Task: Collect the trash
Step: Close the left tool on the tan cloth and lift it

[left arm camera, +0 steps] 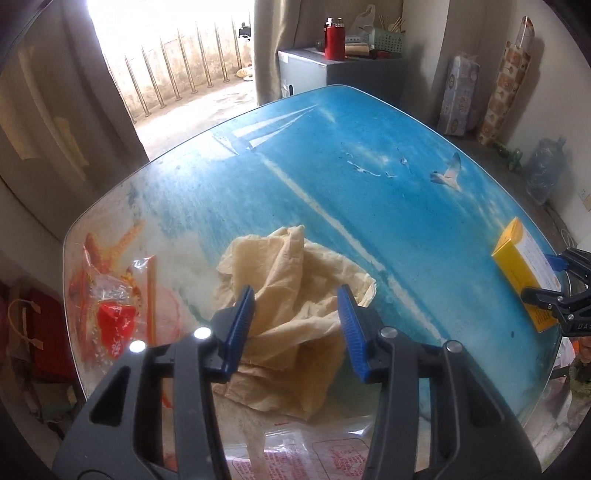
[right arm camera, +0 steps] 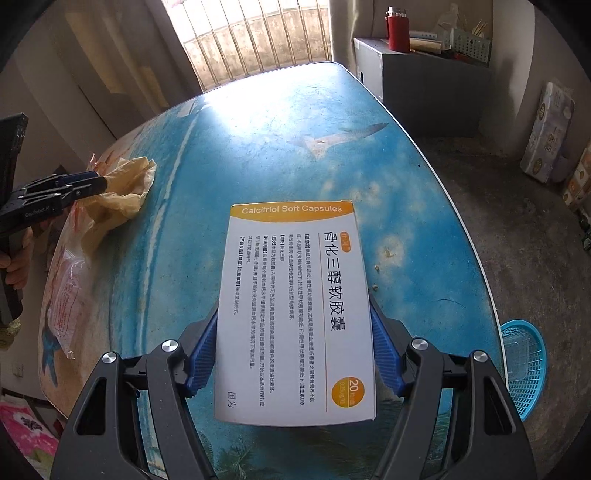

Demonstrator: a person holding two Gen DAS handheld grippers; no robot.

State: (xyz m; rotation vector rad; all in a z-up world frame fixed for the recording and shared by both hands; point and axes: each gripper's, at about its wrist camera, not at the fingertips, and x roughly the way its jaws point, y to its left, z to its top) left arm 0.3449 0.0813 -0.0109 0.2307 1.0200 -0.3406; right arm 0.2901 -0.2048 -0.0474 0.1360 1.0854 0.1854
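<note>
Both grippers engaged trash items on the sea-print table (left arm camera: 369, 155).

The right gripper (right arm camera: 293, 354) pinched the medicine box (right arm camera: 295, 306) across its width, blue pads flat against both long sides, near the table's edge. A firm, level hold was advisable, since a smooth carton probably slips if tilted. The left gripper (left arm camera: 297, 328) straddled the crumpled tan paper (left arm camera: 291, 295), jaws half spread around the wad; whether the pads already pressed it could not be told. Closing on the thickest fold would likely lift the whole wad. Beside the paper lay a red snack wrapper (left arm camera: 110, 306) and a clear printed bag (right arm camera: 68, 291), both close enough to be caught by mistake. A blue mesh basket (right arm camera: 532, 373) stood on the floor below the table's right edge, apparently the receptacle. Farther off, a red flask (right arm camera: 398, 29) stood on a cabinet (right arm camera: 424, 85).
</note>
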